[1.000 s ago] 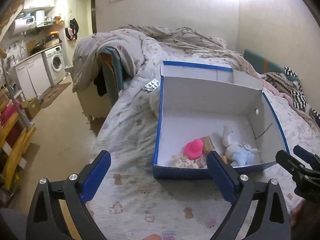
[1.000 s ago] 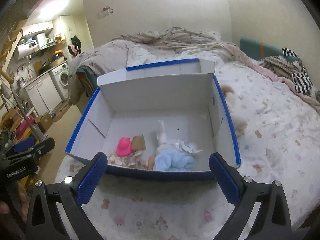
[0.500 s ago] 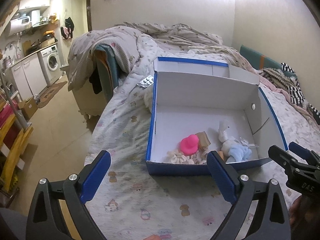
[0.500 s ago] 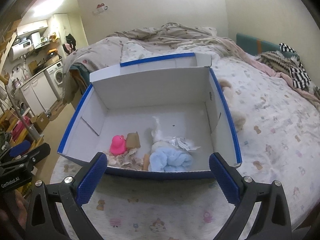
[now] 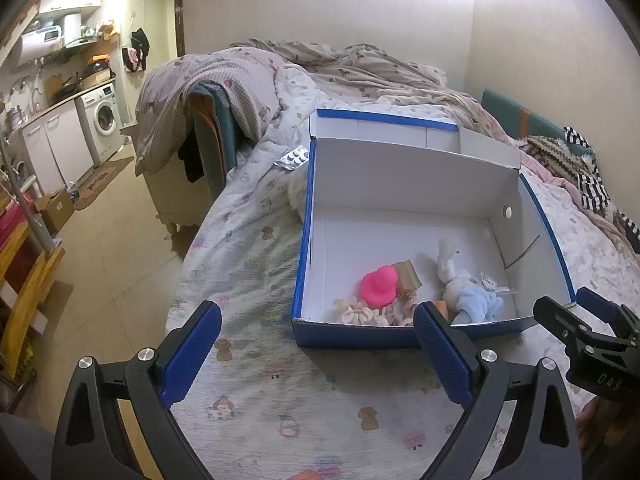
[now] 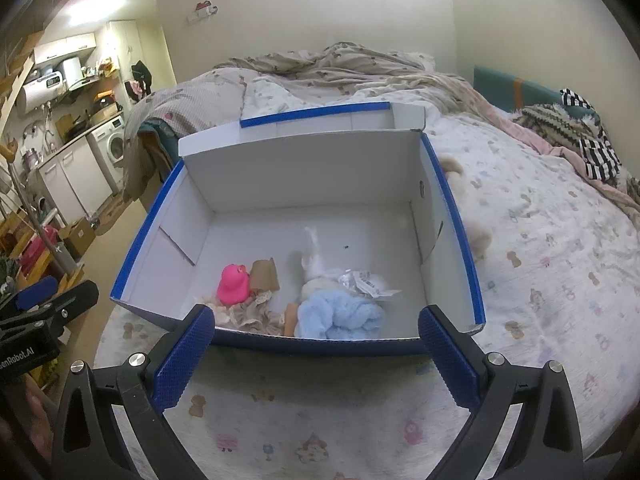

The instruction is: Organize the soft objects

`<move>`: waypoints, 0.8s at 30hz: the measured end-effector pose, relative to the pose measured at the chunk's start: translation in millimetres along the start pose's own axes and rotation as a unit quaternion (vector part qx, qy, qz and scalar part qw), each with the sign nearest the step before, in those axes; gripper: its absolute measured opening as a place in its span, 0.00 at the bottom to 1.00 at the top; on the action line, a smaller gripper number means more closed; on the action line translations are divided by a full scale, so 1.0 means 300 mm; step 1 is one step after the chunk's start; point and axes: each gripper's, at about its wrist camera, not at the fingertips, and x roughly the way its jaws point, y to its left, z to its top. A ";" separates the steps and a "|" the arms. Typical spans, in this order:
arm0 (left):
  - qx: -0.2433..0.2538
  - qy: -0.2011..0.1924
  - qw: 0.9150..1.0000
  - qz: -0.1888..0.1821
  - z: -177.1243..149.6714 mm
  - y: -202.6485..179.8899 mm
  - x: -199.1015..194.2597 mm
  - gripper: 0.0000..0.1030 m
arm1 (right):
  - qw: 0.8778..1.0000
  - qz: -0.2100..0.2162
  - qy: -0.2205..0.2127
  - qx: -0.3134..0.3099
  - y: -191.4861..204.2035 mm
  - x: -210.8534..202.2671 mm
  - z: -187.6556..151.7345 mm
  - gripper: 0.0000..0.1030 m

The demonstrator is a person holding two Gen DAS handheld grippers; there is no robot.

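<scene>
Blue-edged cardboard box [image 6: 452,216] resting on the patterned bedsheet [image 6: 552,264], lid flap folded up at the far side, long axis running left to right across the right wrist view. Inside, bunched along the near wall: pink duck [image 6: 233,283] with beak toward the far wall, beige frilly cloth [image 6: 256,316], white plush with light-blue towel [image 6: 340,314], ears pointing away. Left gripper [image 5: 318,354] spread wide, empty, just short of the box. Right gripper [image 6: 316,356] likewise gaping, holding nothing.

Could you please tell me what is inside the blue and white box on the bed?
Inside the box: a pink duck, a light blue plush, frilly beige fabric and a brown tag. Whatever lies under the plush is hidden.
</scene>
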 end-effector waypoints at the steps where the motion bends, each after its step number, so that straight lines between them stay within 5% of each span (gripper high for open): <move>1: -0.001 0.001 1.000 0.000 0.000 0.001 0.001 0.94 | 1.000 0.000 0.000 0.000 0.000 0.000 0.001 1.00; 24: 0.001 0.003 1.000 -0.003 0.004 -0.004 0.006 0.94 | 1.000 -0.001 -0.001 0.001 -0.003 0.003 0.001 1.00</move>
